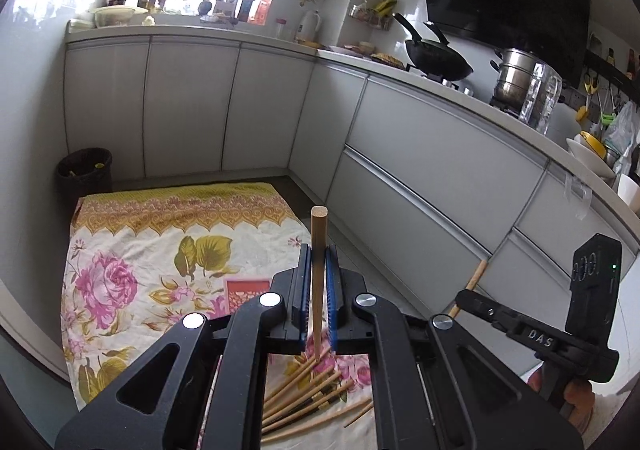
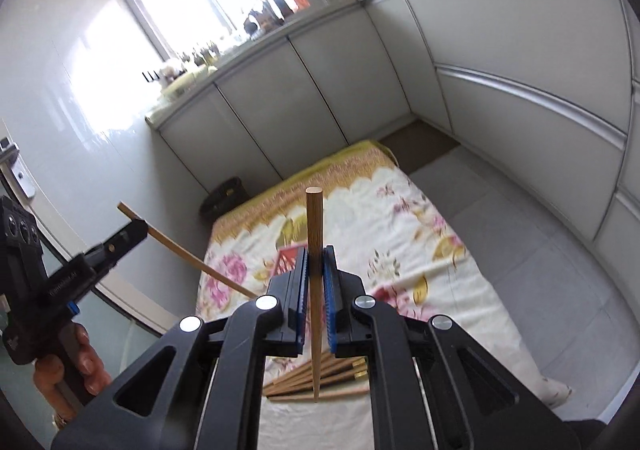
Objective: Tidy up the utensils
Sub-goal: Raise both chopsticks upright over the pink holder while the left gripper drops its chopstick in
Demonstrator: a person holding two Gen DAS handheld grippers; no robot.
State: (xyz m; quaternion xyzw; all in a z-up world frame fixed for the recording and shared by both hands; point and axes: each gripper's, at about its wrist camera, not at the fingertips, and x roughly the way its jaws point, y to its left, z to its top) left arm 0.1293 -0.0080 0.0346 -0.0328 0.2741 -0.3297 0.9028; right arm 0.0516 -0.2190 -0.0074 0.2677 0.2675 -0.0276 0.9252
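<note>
My left gripper (image 1: 318,260) is shut on a light wooden chopstick (image 1: 318,234) that stands upright between the blue pads. My right gripper (image 2: 316,260) is shut on a darker wooden chopstick (image 2: 314,218), also upright. Both are held above the table. A loose pile of chopsticks (image 1: 308,398) lies on the floral tablecloth (image 1: 132,274) below the left gripper. A neater row of chopsticks (image 2: 320,378) lies below the right gripper. The right gripper shows at the right of the left wrist view (image 1: 472,292). The left gripper shows at the left of the right wrist view (image 2: 136,228).
A red box (image 1: 246,292) lies on the cloth, also seen in the right wrist view (image 2: 286,262). A dark waste bin (image 1: 84,174) stands beyond the table's far left corner. Grey kitchen cabinets (image 1: 420,170) run along the back and right, with a wok (image 1: 438,62) and steel pot (image 1: 516,78) on top.
</note>
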